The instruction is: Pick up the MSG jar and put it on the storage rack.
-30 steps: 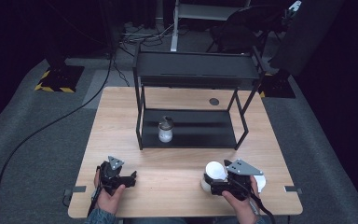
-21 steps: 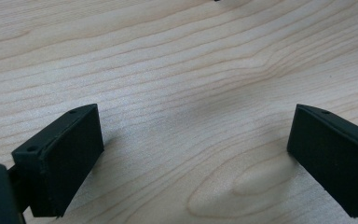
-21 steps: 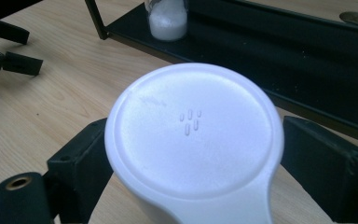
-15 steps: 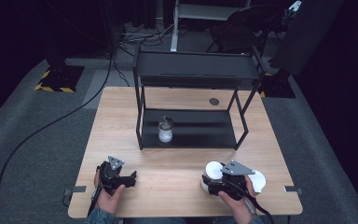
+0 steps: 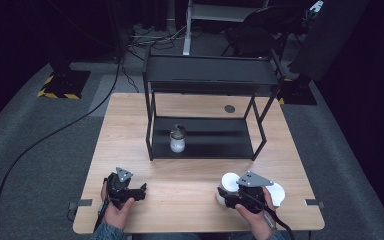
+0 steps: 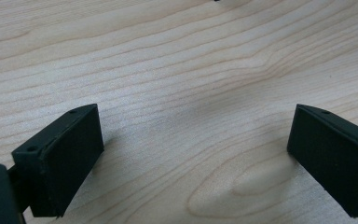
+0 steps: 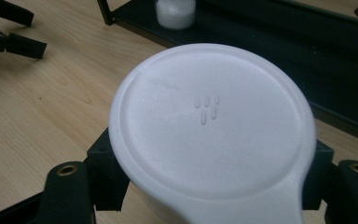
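A white lidded cup stands on the wooden table near its front right. My right gripper is shut on it, one black jaw pressed to each side of the cup, just below the lid. My left gripper rests at the front left, pointing right. In the left gripper view its jaws stand wide open over bare wood with nothing between them. A small jar with white contents sits on the lower level of the black shelf.
The black two-level shelf takes up the middle and back of the table; its lower tray lies just ahead of the cup. A white round piece lies right of my right hand. A dark disc sits behind the shelf.
My right gripper and the white cup have shifted slightly toward the near edge and a little left. The left gripper has stayed put.
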Demonstrator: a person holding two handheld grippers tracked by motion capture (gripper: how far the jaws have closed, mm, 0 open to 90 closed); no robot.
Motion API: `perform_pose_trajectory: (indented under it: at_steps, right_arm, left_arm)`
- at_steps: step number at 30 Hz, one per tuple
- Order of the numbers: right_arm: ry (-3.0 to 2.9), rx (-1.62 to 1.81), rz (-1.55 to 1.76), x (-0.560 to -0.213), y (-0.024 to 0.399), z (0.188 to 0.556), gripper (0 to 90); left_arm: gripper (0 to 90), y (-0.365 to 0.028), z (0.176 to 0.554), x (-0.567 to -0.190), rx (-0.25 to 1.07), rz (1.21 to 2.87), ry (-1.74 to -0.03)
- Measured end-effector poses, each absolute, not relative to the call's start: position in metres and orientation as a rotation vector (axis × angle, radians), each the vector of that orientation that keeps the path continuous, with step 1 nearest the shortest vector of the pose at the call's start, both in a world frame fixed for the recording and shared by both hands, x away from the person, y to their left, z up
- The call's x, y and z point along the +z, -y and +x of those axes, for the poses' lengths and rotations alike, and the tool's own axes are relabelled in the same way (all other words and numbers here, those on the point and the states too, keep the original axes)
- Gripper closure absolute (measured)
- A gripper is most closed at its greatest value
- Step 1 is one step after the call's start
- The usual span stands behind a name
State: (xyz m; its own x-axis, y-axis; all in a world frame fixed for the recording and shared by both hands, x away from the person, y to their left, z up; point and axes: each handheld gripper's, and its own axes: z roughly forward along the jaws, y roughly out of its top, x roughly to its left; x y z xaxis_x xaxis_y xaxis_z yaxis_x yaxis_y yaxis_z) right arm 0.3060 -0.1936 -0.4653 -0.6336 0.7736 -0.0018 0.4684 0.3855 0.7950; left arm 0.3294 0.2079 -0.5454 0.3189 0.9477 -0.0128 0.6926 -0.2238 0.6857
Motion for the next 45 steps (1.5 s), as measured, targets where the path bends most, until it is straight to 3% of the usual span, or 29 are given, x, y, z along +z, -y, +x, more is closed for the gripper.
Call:
perform_pose_trajectory:
  at_steps: [45]
  right_arm:
    - [-2.226,1.183,1.03,-0.359,0.194,0.346,30.7]
  left_arm:
    - [3.2,-0.209,0.329,-0.546,0.555,1.995,-1.438]
